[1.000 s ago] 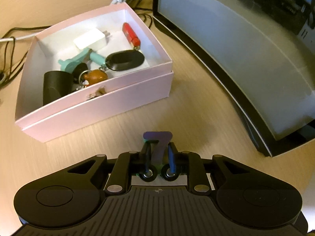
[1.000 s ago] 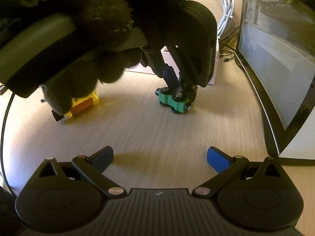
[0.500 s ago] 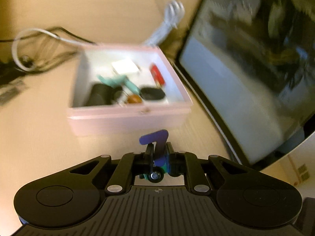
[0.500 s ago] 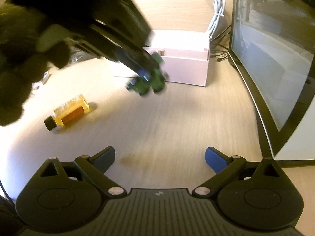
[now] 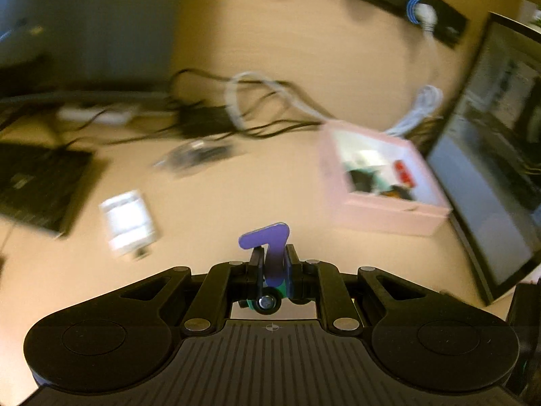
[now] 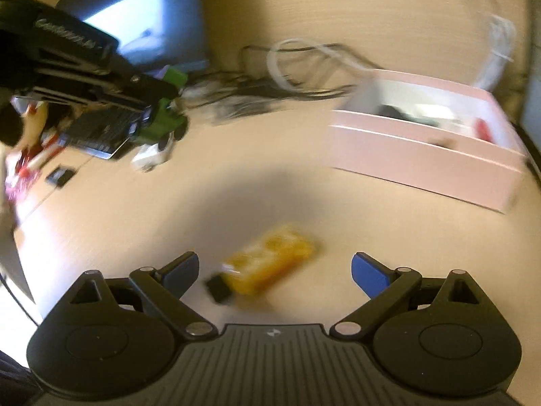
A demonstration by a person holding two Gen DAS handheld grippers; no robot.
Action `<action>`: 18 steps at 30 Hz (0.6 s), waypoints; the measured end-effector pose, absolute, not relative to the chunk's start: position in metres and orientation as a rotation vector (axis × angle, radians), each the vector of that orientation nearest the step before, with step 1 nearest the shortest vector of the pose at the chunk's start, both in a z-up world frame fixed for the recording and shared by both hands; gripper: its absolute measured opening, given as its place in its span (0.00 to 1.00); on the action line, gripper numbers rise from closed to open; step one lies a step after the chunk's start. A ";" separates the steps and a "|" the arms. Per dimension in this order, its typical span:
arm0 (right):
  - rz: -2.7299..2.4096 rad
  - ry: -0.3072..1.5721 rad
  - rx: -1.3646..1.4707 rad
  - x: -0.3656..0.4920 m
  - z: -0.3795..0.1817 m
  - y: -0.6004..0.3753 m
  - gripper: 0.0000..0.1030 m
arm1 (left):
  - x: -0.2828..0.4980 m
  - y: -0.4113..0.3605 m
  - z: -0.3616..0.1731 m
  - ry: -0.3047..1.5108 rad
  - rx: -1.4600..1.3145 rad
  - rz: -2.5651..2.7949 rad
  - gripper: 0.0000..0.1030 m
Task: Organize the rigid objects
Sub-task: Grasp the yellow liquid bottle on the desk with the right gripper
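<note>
While both views are smeared by motion, I can read the pale wood worktop (image 5: 209, 209) well enough. From my left camera, far left lies a dark flat device (image 5: 37, 186), then a small white packet (image 5: 128, 220), then a tangle of black and white cables (image 5: 243, 108) toward the back. My left gripper (image 5: 272, 264) has its jaws pinched on a purple 7 (image 5: 270, 247), carried above the surface. Right of it sits the pink box (image 5: 382, 209), open, with small items inside, and a monitor (image 5: 490, 186) fills the right edge. From my right camera, the right gripper (image 6: 274, 270) has its jaws spread wide and empty, with a yellow bottle (image 6: 270, 264) lying on the worktop between them.
</note>
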State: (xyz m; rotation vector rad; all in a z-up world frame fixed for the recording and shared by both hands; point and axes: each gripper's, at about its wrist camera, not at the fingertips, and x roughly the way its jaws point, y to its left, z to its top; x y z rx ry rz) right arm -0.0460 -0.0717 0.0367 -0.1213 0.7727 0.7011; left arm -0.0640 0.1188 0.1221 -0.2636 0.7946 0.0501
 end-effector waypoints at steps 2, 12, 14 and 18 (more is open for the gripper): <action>0.703 0.788 -0.138 -0.045 0.035 -0.059 0.95 | -0.075 0.132 0.118 0.807 -0.278 0.073 0.14; 0.680 0.761 -0.258 -0.057 0.041 -0.057 0.93 | -0.107 0.165 0.104 0.807 -0.346 0.031 0.14; 0.687 0.763 -0.305 -0.063 0.041 -0.058 0.93 | -0.109 0.170 0.102 0.807 -0.357 0.019 0.14; 0.674 0.758 -0.314 -0.072 0.042 -0.056 0.93 | -0.113 0.174 0.099 0.795 -0.350 -0.011 0.14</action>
